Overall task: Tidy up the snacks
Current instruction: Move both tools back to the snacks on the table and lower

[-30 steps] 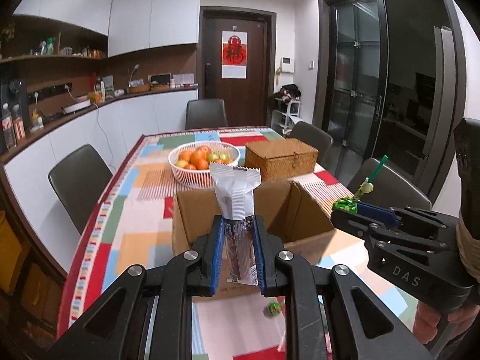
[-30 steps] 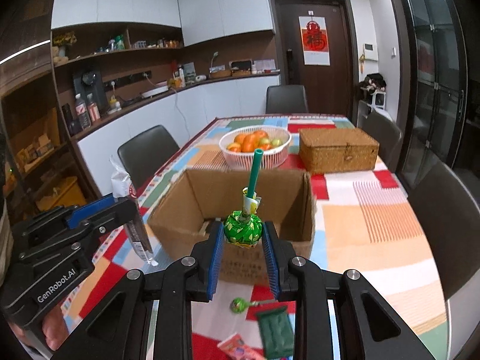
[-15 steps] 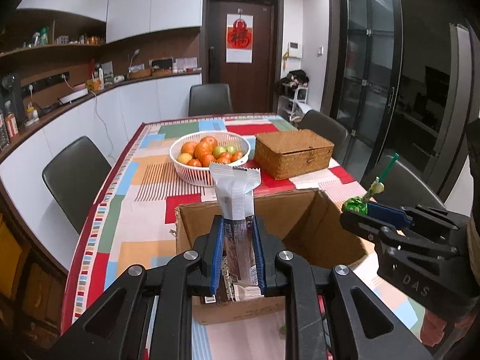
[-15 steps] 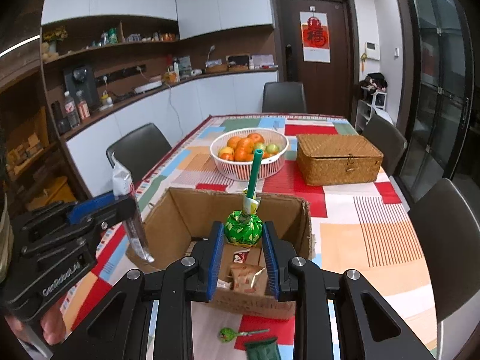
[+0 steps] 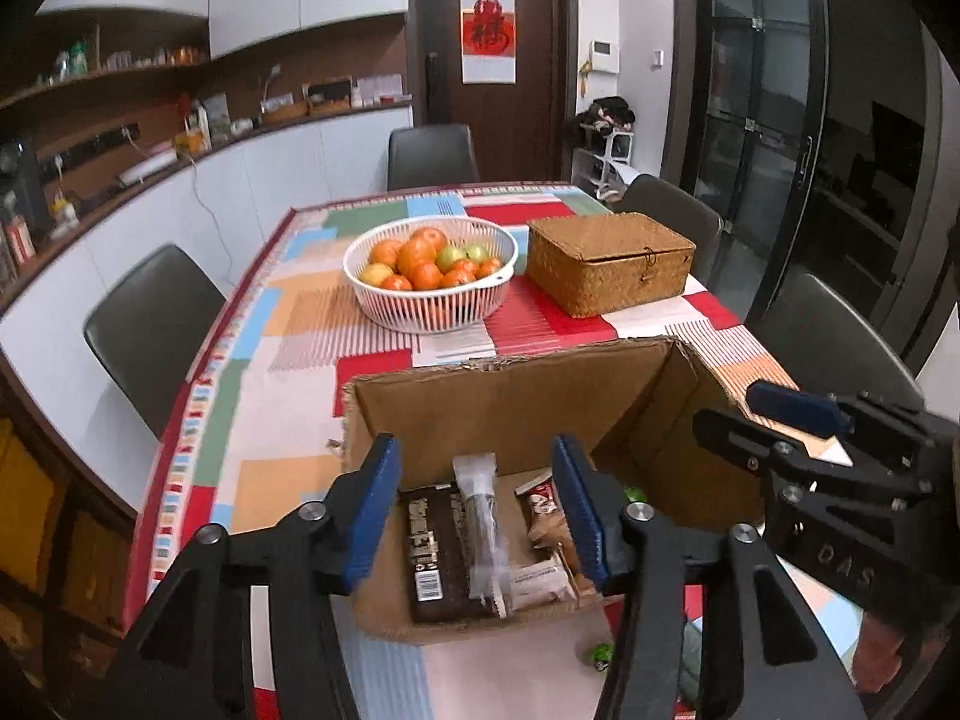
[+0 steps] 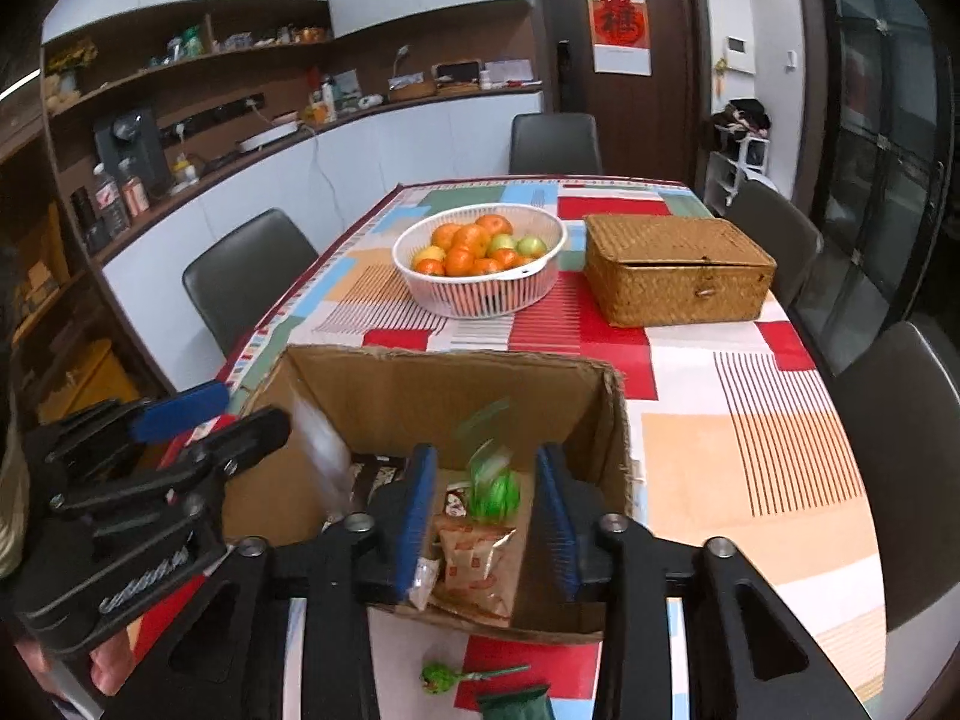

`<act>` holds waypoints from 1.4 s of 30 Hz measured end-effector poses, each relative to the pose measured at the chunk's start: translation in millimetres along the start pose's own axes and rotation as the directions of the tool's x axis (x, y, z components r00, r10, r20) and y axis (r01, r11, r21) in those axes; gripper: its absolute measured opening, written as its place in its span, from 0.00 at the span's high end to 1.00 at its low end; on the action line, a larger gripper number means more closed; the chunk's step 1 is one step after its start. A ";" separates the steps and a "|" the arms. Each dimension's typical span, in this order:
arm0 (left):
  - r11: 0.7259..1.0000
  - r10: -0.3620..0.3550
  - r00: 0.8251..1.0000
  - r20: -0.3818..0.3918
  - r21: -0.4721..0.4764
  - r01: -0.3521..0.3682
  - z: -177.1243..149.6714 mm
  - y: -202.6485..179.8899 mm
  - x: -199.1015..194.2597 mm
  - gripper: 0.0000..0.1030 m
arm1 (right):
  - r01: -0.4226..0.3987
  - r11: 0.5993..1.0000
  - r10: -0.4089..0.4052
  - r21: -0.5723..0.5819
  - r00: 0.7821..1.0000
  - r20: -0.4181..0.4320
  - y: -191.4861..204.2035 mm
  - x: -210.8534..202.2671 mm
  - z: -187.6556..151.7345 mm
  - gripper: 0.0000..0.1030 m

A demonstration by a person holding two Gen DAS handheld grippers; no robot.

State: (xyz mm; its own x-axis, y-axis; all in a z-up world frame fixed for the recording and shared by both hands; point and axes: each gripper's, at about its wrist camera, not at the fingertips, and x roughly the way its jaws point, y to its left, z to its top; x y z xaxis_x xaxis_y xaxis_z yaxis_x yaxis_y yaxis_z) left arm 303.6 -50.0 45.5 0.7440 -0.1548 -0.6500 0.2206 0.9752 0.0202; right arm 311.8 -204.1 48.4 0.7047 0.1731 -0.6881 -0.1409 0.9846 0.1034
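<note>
An open cardboard box (image 5: 516,396) (image 6: 444,384) stands on the table in front of both grippers. My left gripper (image 5: 477,516) is open above the box, and the grey snack packet (image 5: 480,516) lies free inside on a dark bar (image 5: 432,552) among other snacks. My right gripper (image 6: 486,510) is open too, and the green lollipop (image 6: 492,486) is blurred, falling free into the box over an orange packet (image 6: 480,564). The right gripper also shows at the right of the left wrist view (image 5: 774,420).
A white basket of fruit (image 5: 431,270) (image 6: 480,258) and a wicker box (image 5: 609,261) (image 6: 678,276) stand behind the cardboard box. Another green lollipop (image 6: 444,677) and a dark green packet (image 6: 516,705) lie on the tablecloth in front of it. Chairs ring the table.
Both grippers moved forward over the box and opened. The grey packet dropped from the left gripper into the box, and the lollipop left the right gripper.
</note>
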 end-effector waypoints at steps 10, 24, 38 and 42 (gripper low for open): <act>1.000 -0.005 0.994 0.108 -0.010 0.007 -35.3 -2.0 -67.2 0.43 | 0.037 0.997 -0.031 -0.062 0.995 0.100 11.0 -53.2 -37.3 0.58; 0.997 -0.075 0.989 0.126 0.021 0.073 -88.3 -21.2 -125.3 0.41 | 0.028 0.998 -0.020 -0.052 0.989 0.145 19.3 -116.9 -97.7 0.54; 0.982 -0.140 0.990 -0.009 0.123 0.140 -152.3 -51.1 -124.9 0.41 | 0.038 0.997 -0.036 -0.073 0.999 0.040 16.8 -130.4 -163.1 0.47; 0.976 -0.173 0.981 -0.085 0.121 0.183 -169.8 -56.8 -116.1 0.41 | 0.040 0.997 -0.042 -0.071 0.999 -0.023 14.1 -125.5 -181.1 0.47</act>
State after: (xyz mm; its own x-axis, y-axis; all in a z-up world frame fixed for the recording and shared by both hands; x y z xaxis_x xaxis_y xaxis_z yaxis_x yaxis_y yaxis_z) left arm 97.7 -60.5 -9.2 0.6380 -0.3073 -0.7061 0.4278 0.9039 -0.0068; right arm 95.4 -216.3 6.2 0.6936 0.1313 -0.7083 -0.1615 0.9866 0.0247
